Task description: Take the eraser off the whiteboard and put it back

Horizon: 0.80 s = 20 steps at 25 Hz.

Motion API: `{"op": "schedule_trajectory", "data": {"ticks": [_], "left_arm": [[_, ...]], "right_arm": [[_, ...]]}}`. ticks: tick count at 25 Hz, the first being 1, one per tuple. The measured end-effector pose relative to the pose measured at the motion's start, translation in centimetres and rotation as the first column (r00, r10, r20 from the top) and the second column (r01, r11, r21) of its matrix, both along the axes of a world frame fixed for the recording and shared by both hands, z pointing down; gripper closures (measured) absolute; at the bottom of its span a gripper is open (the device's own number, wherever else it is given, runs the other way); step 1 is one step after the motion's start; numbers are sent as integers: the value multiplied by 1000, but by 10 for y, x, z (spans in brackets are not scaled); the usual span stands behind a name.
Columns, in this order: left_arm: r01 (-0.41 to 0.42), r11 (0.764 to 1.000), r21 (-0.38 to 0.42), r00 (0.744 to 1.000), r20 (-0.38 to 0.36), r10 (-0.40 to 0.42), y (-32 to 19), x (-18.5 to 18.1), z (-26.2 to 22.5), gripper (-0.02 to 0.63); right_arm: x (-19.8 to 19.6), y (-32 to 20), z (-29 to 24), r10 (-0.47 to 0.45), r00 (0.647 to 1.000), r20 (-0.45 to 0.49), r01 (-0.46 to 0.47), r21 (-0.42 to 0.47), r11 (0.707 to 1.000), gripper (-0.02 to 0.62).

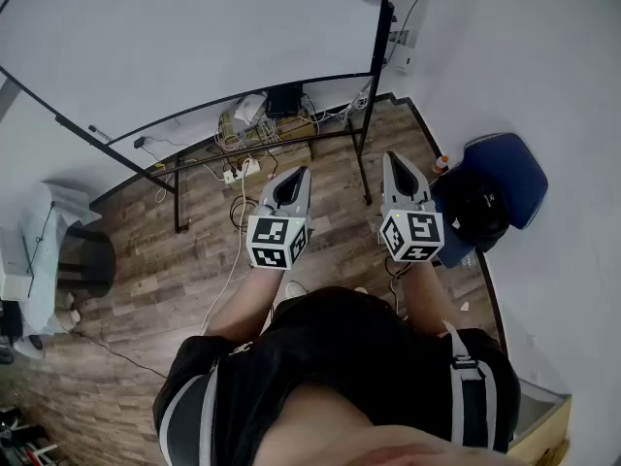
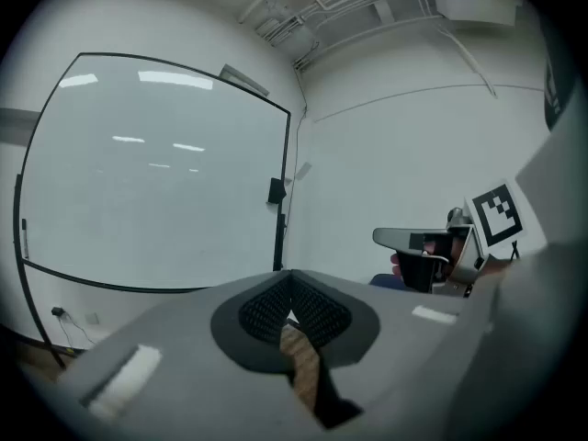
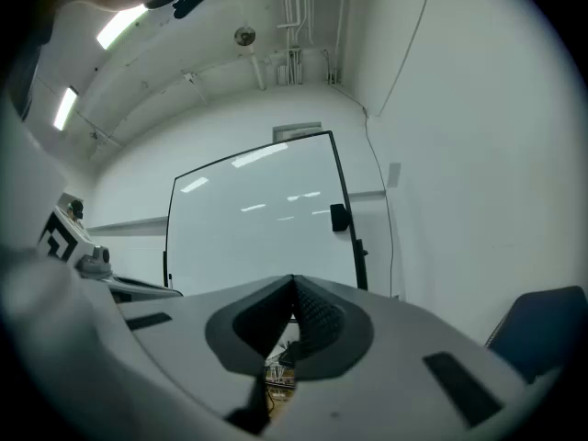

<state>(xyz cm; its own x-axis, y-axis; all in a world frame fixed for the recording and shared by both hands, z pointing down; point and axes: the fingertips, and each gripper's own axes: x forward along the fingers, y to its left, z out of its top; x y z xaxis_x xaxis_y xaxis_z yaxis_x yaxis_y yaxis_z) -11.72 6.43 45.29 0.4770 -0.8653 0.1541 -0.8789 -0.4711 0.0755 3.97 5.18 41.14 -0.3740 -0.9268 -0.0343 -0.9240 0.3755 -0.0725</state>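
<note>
The left claw (image 2: 291, 294) and right claw (image 3: 295, 288) are pinched shut, empty, the eraser (image 3: 339, 217) ahead untouched on the whiteboard (image 3: 257, 237), so both 2 steps remain.

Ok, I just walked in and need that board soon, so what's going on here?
A person stands facing the whiteboard, holding the left gripper and the right gripper out in front, roughly level. Both are shut with nothing between the jaws. A small black block, probably the eraser, sits at the board's right edge, and neither gripper touches it.
</note>
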Motion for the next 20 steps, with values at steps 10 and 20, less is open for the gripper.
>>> {"op": "schedule_trajectory", "data": {"ticks": [10,20], "left_arm": [[-9,1000,-3,1000,15,9,21,7,2,595],[-9,1000,7,999,46,9,36,29,-1,595]], "right_arm": [[7,21,5,-19,1000,20,19,-7,1000,589],[40,33,5,-2,996,88,3,-9,1000,589]]}}
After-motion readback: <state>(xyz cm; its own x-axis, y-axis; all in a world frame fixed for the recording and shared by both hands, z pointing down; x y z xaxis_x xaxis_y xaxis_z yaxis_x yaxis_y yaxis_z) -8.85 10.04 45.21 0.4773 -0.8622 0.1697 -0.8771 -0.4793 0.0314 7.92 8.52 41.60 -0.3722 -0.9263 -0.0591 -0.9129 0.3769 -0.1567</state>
